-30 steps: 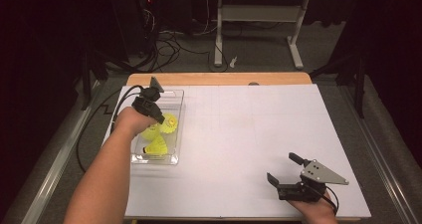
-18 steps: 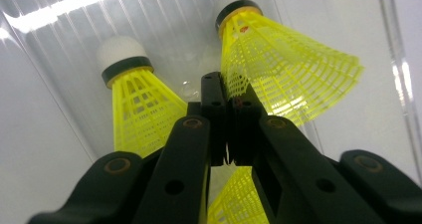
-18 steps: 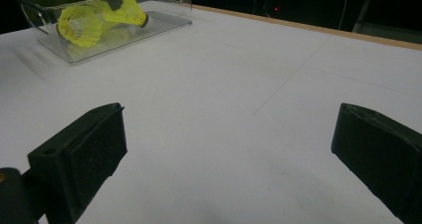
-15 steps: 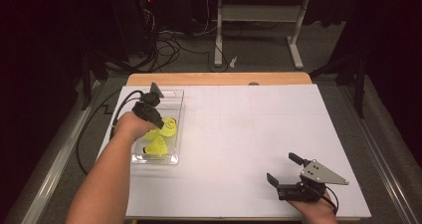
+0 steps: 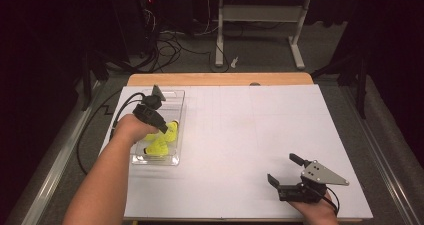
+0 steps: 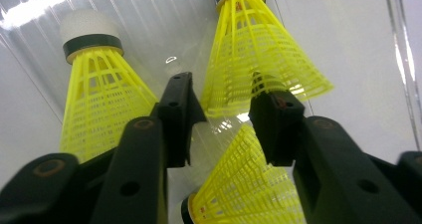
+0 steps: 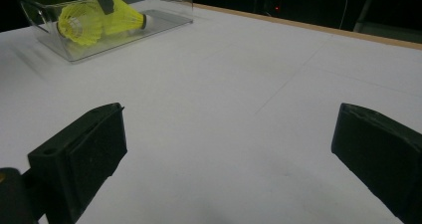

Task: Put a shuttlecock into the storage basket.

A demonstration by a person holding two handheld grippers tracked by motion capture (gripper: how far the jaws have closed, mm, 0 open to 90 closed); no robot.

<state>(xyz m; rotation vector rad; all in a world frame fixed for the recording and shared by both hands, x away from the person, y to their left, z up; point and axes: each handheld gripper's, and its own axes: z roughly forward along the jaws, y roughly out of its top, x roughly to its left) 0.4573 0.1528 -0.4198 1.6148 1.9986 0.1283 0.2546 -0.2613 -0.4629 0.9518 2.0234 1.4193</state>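
A clear plastic tray (image 5: 156, 160) stands at the left of the white table. Three yellow shuttlecocks lie in it: one at upper left (image 6: 99, 99), one at upper right (image 6: 254, 50), one lower down (image 6: 249, 189). My left gripper (image 5: 162, 129) reaches down into the tray among them. Its jaws are open (image 6: 221, 119), and the right jaw rests against the rim of the upper right shuttlecock's skirt. Nothing is clamped. My right gripper (image 5: 284, 169) hovers wide open near the table's front right edge, with nothing between its jaws (image 7: 229, 144).
White paper (image 5: 250, 130) covers the table between tray and right gripper. In the right gripper view the tray (image 7: 129, 27) and its shuttlecocks (image 7: 99, 17) sit far off at upper left. Cables and a desk frame (image 5: 260, 15) lie on the floor beyond the far edge.
My left gripper has sunk a little lower and nearer into the tray, down among the shuttlecocks. The right gripper has stayed where it was.
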